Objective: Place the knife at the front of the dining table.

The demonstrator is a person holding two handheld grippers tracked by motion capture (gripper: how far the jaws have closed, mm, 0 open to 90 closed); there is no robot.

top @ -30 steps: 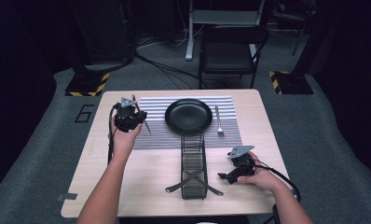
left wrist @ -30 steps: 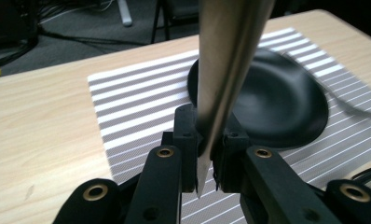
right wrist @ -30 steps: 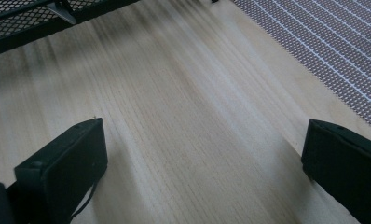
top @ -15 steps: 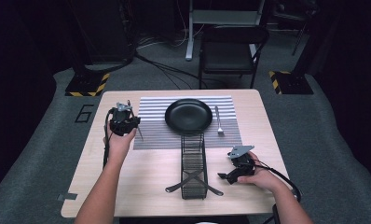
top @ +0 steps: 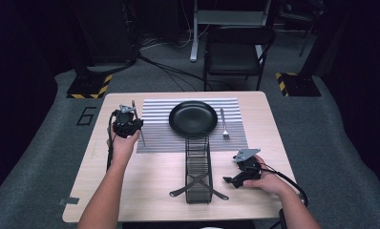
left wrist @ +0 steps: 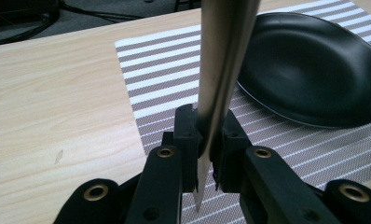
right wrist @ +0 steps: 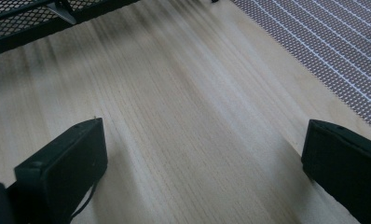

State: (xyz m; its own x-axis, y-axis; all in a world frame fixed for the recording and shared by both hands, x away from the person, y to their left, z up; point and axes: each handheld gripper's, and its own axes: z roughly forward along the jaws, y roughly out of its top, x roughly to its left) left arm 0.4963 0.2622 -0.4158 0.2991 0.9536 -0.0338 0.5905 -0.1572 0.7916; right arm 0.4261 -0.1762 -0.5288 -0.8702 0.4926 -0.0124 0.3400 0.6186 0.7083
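**Table-setting lot: knife in left tongs, left edge of mat**

Item 1: slim silver metal table knife (left wrist: 221, 65). Clamped between jaws of left tongs (top: 127, 125), standing near upright, lower end just above the grey-and-white striped placemat (top: 159, 136) at its left edge. Held over mat, left of the round black plate (top: 193, 118).

Item 2: right tongs (top: 233, 180). Jaws wide apart, nothing between; resting low on the pale wood table (top: 131, 191), near front right.

Risks (est.):
- Grip narrow on a smooth tapering blade; could pivot or slip thru jaws if tilted.
- Release from upright: likely topple, poss. against plate rim or off mat onto bare wood.
- Lowered end-first, could snag mat weave & drag mat w/ plate.

Surroundings: silver metal fork (top: 223, 125) on mat, right of plate. Black wire-mesh cutlery rack (top: 197, 169) w/ crossed legs, centre-front, betw. the two hands; blocks a straight reach across. Black folding chair (top: 236, 52) beyond far edge, well apart.
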